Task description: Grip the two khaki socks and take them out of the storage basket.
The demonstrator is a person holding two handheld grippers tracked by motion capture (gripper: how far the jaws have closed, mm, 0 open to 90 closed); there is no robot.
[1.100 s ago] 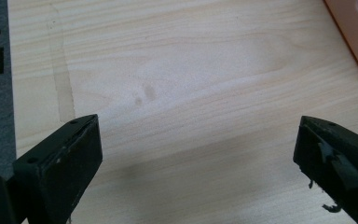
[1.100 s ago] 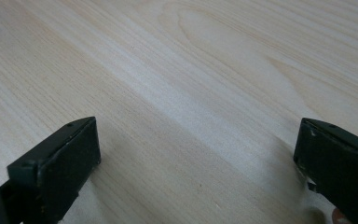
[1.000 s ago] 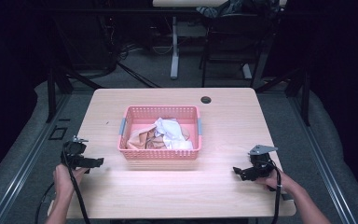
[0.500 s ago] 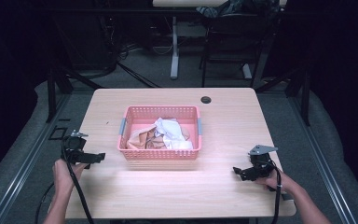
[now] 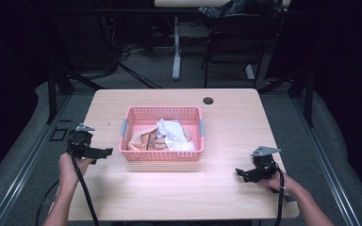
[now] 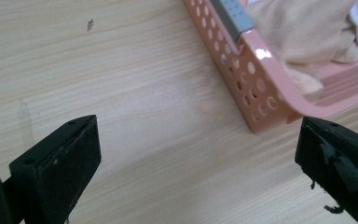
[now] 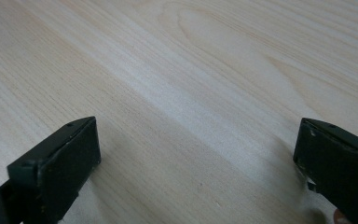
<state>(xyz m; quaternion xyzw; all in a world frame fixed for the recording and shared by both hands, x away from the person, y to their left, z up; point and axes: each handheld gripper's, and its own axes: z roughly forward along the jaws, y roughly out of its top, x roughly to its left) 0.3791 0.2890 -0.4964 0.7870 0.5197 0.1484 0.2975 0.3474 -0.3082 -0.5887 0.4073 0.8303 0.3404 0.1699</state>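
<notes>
Versus the frame a second back, your left gripper (image 5: 104, 152) had moved up along the left edge of the table (image 5: 169, 197) and in toward the pink basket (image 5: 162, 155); it ended just beside the basket's left wall, near its front-left corner, jaws pointing at it. Your right gripper (image 5: 242, 172) hadn't shifted: same spot near the front-right corner of the table, jaws pointing left, well apart from the basket. The basket itself stayed put at the middle of the table, crumpled white cloth (image 5: 172, 134) and beige cloth (image 5: 141, 140) inside as before. The black round cap (image 5: 208, 100) near the back edge was also unchanged. Both grippers were released, jaws spread wide, nothing between them. The left gripper view (image 6: 198, 163) gave what the high view couldn't: the basket's rounded corner (image 6: 270, 93) sat up close just ahead of the jaws, off to one side, not touching either jaw, with a grey handle strip (image 6: 233, 16) on the rim and beige cloth (image 6: 303, 32) heaped against the inside wall. The right gripper view (image 7: 198, 163) had bare wood grain (image 7: 191, 79) between the open jaws. The high view alone placed your two hands, left hand (image 5: 70, 165) and right hand (image 5: 278, 181), on either side of the basket.
</notes>
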